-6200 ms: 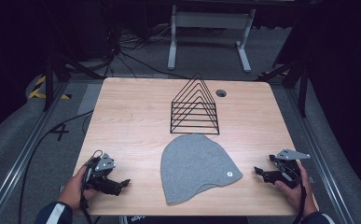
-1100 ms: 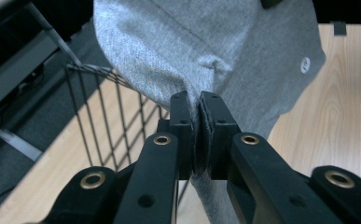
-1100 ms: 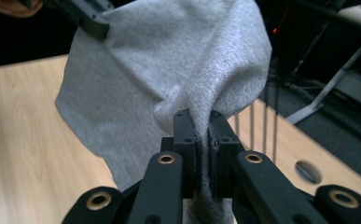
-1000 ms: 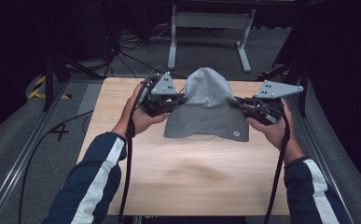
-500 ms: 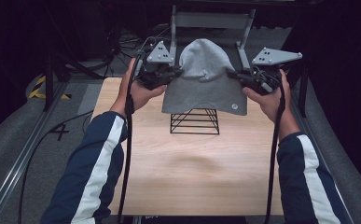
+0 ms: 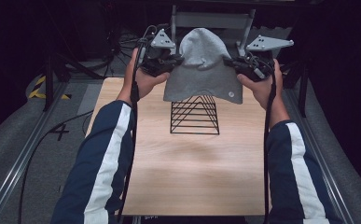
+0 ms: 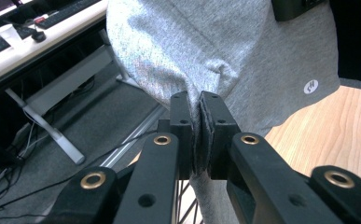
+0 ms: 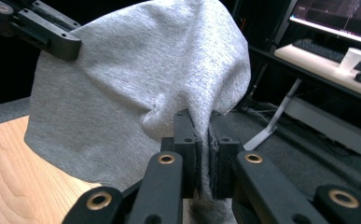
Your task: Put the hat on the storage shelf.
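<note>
Grey hat [image 6: 201, 70] hangs in the air just above the black wire rack [image 6: 194, 114] on the bench [image 6: 192, 172] — left hand-held gripper [image 6: 176, 59] and right hand-held gripper [image 6: 232, 63] each pinch one side tight.

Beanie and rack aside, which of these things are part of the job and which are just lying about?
In the job:
beanie
rack
left gripper
right gripper

Lying about:
paper cup
keyboard
floor cables
</note>
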Motion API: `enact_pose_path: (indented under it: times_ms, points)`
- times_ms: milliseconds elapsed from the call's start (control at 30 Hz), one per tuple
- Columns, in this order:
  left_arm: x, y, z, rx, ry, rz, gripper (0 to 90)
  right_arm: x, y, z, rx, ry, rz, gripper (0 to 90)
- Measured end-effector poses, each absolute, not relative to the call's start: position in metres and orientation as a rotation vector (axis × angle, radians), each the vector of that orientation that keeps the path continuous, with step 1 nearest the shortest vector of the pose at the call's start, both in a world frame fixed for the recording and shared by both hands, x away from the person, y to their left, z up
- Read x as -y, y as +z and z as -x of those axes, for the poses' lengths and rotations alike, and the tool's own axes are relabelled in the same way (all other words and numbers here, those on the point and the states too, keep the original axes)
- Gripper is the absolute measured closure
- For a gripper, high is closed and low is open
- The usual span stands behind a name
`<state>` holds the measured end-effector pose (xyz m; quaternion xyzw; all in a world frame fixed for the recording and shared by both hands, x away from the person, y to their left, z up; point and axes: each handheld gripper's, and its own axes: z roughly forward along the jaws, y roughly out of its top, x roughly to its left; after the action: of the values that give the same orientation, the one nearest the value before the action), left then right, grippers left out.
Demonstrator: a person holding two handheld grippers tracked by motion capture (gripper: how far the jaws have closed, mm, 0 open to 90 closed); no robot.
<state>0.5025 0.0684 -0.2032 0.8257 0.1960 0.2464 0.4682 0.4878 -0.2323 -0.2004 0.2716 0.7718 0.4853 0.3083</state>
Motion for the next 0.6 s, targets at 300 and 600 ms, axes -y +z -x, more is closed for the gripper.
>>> enact_pose_path:
  times_ms: [300, 600]
  points:
    - [-0.068, -0.217, -0.513, -0.508, 0.574, -2.031, 84.6, 0.237, -0.217, -0.499, -2.058, 1.277, -0.755, 84.3]
    - [-0.076, -0.213, -0.497, -0.447, 0.553, -1.995, 84.6, 0.24, -0.219, -0.482, -2.088, 1.314, -0.693, 84.3]
